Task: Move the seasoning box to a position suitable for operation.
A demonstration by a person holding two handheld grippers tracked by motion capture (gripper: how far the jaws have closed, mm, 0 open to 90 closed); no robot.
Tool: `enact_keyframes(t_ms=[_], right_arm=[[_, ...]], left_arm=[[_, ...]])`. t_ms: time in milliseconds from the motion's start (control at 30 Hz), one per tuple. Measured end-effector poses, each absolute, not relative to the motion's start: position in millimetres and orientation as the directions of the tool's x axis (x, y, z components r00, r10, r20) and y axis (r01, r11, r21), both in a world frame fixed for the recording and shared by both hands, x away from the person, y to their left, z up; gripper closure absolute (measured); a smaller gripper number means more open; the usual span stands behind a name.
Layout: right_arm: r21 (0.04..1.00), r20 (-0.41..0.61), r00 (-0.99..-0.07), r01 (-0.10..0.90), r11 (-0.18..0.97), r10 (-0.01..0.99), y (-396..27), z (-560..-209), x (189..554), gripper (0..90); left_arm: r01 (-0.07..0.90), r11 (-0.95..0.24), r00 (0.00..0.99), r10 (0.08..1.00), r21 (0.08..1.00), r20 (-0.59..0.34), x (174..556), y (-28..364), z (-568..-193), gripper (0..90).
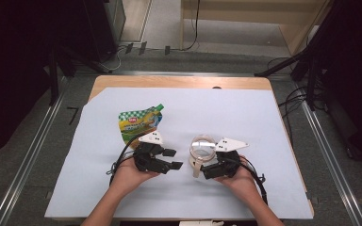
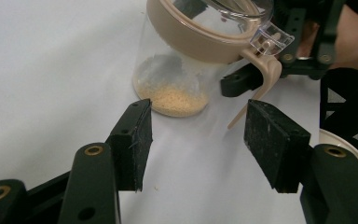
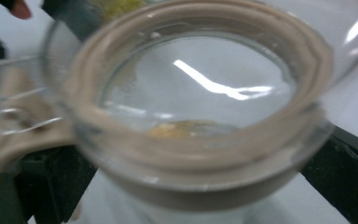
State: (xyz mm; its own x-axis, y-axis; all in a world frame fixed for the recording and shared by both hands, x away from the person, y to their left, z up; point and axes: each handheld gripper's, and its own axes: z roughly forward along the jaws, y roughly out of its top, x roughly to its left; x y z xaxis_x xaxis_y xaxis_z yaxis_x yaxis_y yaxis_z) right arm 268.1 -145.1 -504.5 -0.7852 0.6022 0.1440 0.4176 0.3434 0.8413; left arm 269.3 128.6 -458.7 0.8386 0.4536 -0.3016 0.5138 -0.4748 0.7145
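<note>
A clear glass jar (image 1: pixel 202 147) with a beige-ringed lid stands on the white sheet, with a thin layer of tan grains (image 2: pixel 175 99) at its bottom. My right gripper (image 1: pixel 206 163) is shut on the jar's body, one black jaw on each side of the jar (image 3: pixel 191 116) in the right gripper view. A beige latch (image 2: pixel 265 81) hangs down from the lid's rim on the side facing my left gripper. My left gripper (image 1: pixel 172 158) is just left of the jar, pointing at it. Its jaws (image 2: pixel 198 126) stand open with nothing between them. A green and yellow pouch (image 1: pixel 139 123) lies behind the left hand.
The white sheet (image 1: pixel 245 113) covers most of a wooden table (image 1: pixel 179 81). Cables trail from both grippers toward the near edge. Around the table are metal floor rails (image 1: pixel 324 141), black stands and floor cables.
</note>
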Motion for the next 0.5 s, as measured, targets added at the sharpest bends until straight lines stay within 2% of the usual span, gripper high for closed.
enact_keyframes(t_ms=[200, 267, 333, 400, 500], right_arm=[[0.832, 0.177, -0.786, 0.442, 0.337, 0.593, -162.1, -495.6, 258.5, 5.8], [0.838, 0.168, -0.79, 0.43, 0.337, 0.59, -169.7, -490.5, 254.0, 9.0], [0.85, 0.151, -0.798, 0.406, 0.336, 0.583, -178.6, -485.6, 248.4, 15.1], [0.846, 0.156, -0.816, 0.401, 0.352, 0.556, -187.0, -482.4, 243.5, 27.0], [0.834, 0.129, -0.837, 0.382, 0.398, 0.532, -193.5, -481.6, 237.9, 39.3]], left_arm=[[0.512, -0.482, 0.84, 0.454, 0.711, -0.297, 268.0, 126.5, -459.3, 42.8], [0.512, -0.484, 0.84, 0.455, 0.709, -0.296, 267.8, 125.9, -459.6, 43.0], [0.517, -0.482, 0.839, 0.448, 0.708, -0.308, 268.1, 125.2, -460.2, 44.0], [0.525, -0.48, 0.837, 0.443, 0.703, -0.322, 268.4, 124.6, -460.3, 46.3], [0.521, -0.482, 0.838, 0.446, 0.704, -0.314, 267.2, 123.3, -459.4, 49.5]])
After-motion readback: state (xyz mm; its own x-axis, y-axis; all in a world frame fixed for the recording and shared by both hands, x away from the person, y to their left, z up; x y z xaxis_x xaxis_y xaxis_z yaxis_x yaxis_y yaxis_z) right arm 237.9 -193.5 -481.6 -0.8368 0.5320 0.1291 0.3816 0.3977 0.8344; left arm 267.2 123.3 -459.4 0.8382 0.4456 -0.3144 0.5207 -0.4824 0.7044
